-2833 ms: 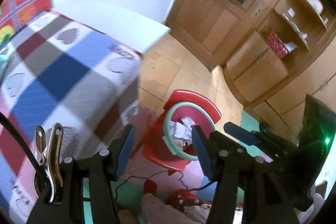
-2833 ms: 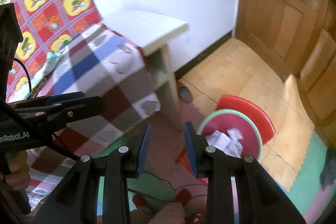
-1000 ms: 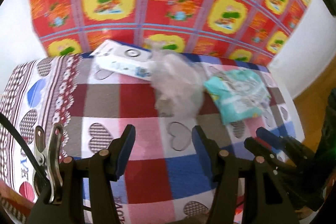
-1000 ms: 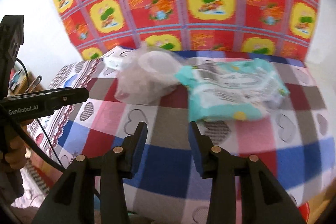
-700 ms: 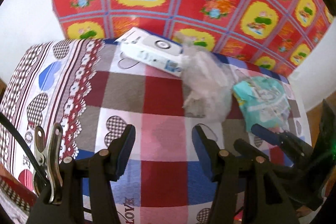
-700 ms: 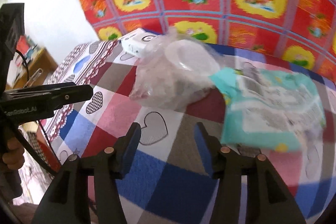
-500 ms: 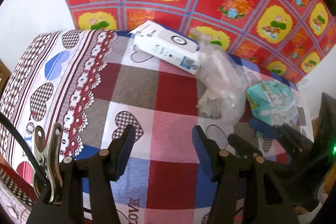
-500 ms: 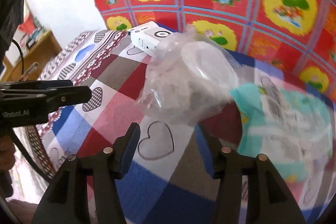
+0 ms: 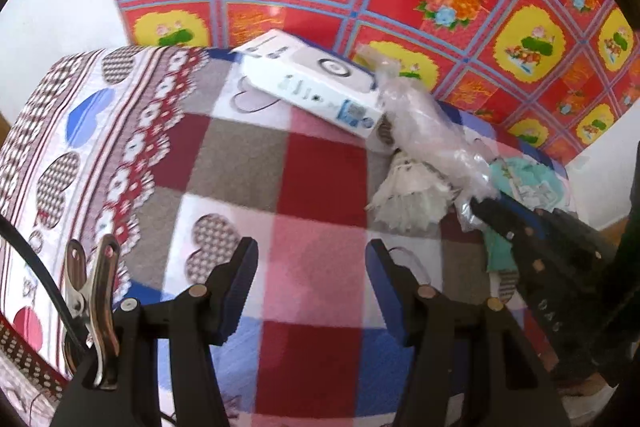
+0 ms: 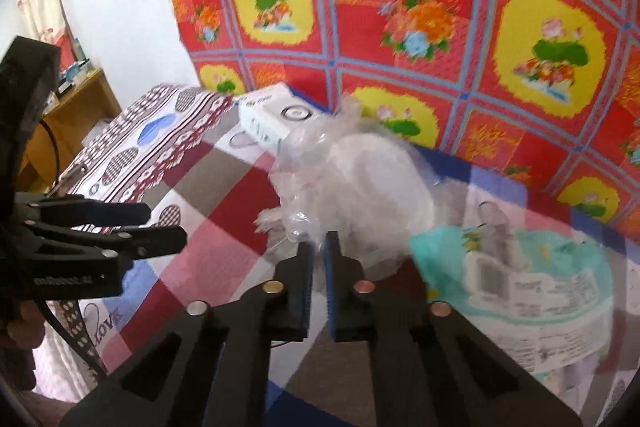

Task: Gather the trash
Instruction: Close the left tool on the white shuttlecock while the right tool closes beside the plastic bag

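Right gripper [image 10: 319, 247] has just clamped onto the clear plastic bag's [image 10: 360, 179] near edge on the table [image 10: 224, 187]; left gripper [image 9: 308, 267] hovers agape nearby.

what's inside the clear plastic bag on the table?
Through the clear plastic bag a round white shape shows, perhaps a lid or bowl; the crumpled film blurs it, so no telling. The right gripper has just closed on the bag's near edge. Its underside is hidden.
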`<action>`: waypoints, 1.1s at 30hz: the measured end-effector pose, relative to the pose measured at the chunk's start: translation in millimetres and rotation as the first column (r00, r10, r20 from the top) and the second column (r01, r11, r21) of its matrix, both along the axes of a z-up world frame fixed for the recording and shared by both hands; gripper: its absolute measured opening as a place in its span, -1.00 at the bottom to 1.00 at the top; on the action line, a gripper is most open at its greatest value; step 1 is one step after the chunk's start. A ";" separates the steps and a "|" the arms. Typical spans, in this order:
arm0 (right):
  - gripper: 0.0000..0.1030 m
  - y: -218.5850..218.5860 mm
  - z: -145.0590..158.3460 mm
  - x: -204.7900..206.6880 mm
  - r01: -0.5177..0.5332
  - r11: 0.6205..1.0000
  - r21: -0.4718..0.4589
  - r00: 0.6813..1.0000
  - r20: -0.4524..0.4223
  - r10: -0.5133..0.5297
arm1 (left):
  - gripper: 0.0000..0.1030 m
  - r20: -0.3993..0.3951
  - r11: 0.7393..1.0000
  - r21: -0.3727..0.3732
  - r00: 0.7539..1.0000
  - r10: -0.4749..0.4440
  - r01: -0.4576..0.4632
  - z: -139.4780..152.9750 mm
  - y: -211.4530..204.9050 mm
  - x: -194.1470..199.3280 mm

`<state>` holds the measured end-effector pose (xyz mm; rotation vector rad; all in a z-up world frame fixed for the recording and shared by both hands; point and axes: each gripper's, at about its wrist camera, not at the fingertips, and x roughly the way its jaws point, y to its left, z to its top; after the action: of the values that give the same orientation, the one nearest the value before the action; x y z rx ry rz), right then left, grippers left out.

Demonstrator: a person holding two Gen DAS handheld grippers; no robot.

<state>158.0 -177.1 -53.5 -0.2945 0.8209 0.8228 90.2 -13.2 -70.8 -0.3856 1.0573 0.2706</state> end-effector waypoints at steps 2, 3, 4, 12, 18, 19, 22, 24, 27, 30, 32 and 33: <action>-0.93 -4.5 2.4 3.5 0.012 1.000 -0.005 1.000 0.011 -0.012 | 0.15 0.011 1.000 0.002 1.000 -0.025 0.025 -1.9 -6.4 10.8; -0.93 -7.2 3.0 6.0 0.018 1.000 -0.004 1.000 0.010 -0.018 | 0.15 0.015 0.999 0.001 0.999 -0.035 0.035 -3.1 -8.7 15.3; -0.93 -9.8 3.6 7.7 0.022 1.000 0.000 1.000 0.008 -0.022 | 0.15 0.021 0.999 0.000 0.999 -0.045 0.045 -4.6 -11.4 20.1; -0.93 -23.3 4.8 18.4 0.033 0.999 0.010 0.999 -0.008 -0.033 | 0.14 0.061 0.995 0.030 0.993 -0.102 0.100 -21.6 -28.7 59.8; -0.93 -28.2 5.5 23.5 0.021 1.000 0.018 1.000 -0.019 -0.020 | 0.00 0.086 0.997 -0.034 0.994 -0.069 0.072 -36.4 -27.5 74.7; -0.93 -28.8 5.3 23.8 0.019 1.000 0.019 1.000 -0.019 -0.019 | -0.21 0.093 0.997 -0.044 0.993 -0.066 0.070 -37.4 -27.4 75.5; -0.93 -29.3 4.9 24.0 0.014 1.000 0.023 1.000 -0.021 -0.014 | -0.67 0.107 0.997 -0.052 0.993 -0.058 0.064 -39.1 -27.4 76.1; -0.93 -28.9 4.7 23.0 0.008 1.000 0.026 1.000 -0.019 -0.007 | -0.77 0.122 0.998 -0.045 0.991 -0.048 0.053 -36.9 -26.4 73.3; -0.93 -25.6 5.3 19.5 -0.010 0.999 0.040 0.999 -0.030 0.012 | -0.83 0.137 0.998 -0.055 0.990 -0.030 0.037 -32.5 -20.7 64.5; -0.93 -19.7 7.1 12.7 -0.032 0.999 0.042 0.999 -0.029 0.034 | -0.87 0.144 0.999 -0.038 0.989 -0.015 0.021 -25.5 -11.6 52.2; -0.93 -15.9 8.6 7.2 -0.039 0.998 0.043 0.999 -0.026 0.040 | -0.90 0.147 1.000 -0.025 0.989 -0.007 0.011 -20.8 -4.3 42.7; -0.93 -14.1 9.3 4.1 -0.038 0.998 0.044 0.999 -0.026 0.039 | -0.90 0.148 1.000 -0.020 0.989 -0.002 0.005 -18.2 0.7 36.6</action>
<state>162.0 -191.1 -44.2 -0.2615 0.8234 0.8813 126.9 -12.5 -89.0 -0.4156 0.9154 0.2251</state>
